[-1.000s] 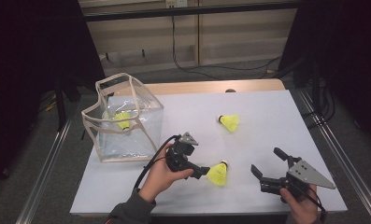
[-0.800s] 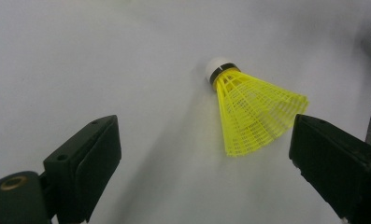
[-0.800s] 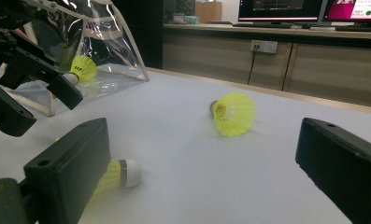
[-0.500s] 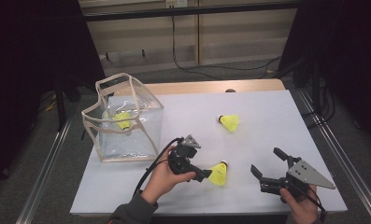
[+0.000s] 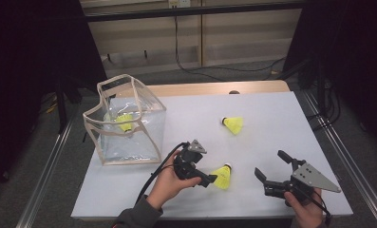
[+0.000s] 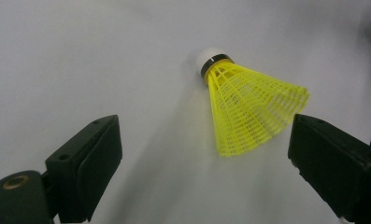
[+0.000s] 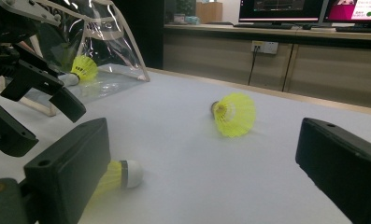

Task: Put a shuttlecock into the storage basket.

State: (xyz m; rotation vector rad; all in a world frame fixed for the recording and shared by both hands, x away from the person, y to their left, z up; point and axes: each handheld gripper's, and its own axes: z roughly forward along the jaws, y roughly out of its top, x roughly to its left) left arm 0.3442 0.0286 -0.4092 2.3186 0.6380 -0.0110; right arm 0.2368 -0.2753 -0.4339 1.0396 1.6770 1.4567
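The right tool (image 5: pixel 271 176) waits wide open near the front edge of the desk (image 5: pixel 271 118), at about 5 o'clock, holding nothing. Just beside it, the left tool (image 5: pixel 209 179) is open too, with its jaws on both sides of a yellow birdie (image 5: pixel 222 176), ready to pinch it. Farther off, at 1 o'clock, lies another birdie (image 5: pixel 233 124). At 10 o'clock a clear bag (image 5: pixel 129 142) stands open with one birdie inside (image 5: pixel 125 121), likely where they all go.
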